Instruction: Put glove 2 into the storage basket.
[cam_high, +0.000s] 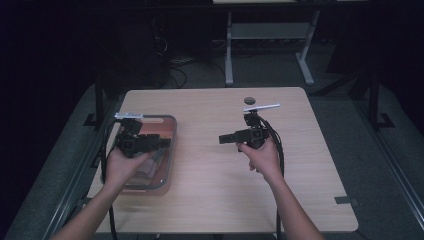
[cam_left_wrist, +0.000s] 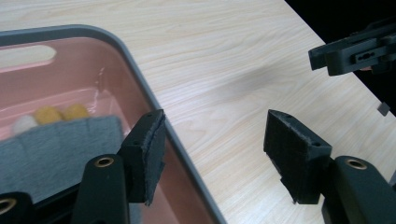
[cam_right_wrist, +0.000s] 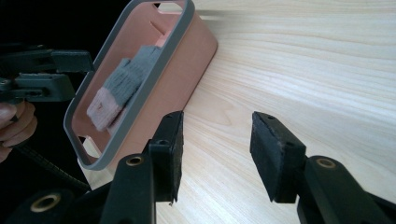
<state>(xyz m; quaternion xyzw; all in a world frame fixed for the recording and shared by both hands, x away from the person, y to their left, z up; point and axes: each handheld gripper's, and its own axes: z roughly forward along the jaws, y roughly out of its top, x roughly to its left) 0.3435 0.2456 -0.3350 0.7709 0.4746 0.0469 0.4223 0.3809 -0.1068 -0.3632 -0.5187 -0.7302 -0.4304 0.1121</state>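
A pink bin with a grey rim (cam_high: 174, 150) stands at the table's left side. In it lies a grey knitted piece with a pale pink cuff (cam_right_wrist: 128, 79), and the left gripper view also shows yellow and white bits beside that grey knit (cam_left_wrist: 60, 149). My left gripper (cam_high: 162, 142) hovers over the bin's right rim (cam_left_wrist: 135, 70), open and with nothing between its pads (cam_left_wrist: 215, 126). My right gripper (cam_high: 225, 138) hangs over the bare table middle, pointing left toward the bin's wall (cam_right_wrist: 173, 79). It is open and holds nothing (cam_right_wrist: 217, 119).
The light wooden table (cam_high: 210, 190) has bare wood between the bin and the right gripper. A small dark round object (cam_high: 249, 100) lies near the far edge. A grey tape patch (cam_high: 346, 200) marks the right front corner. White desk legs (cam_high: 229, 60) stand beyond.
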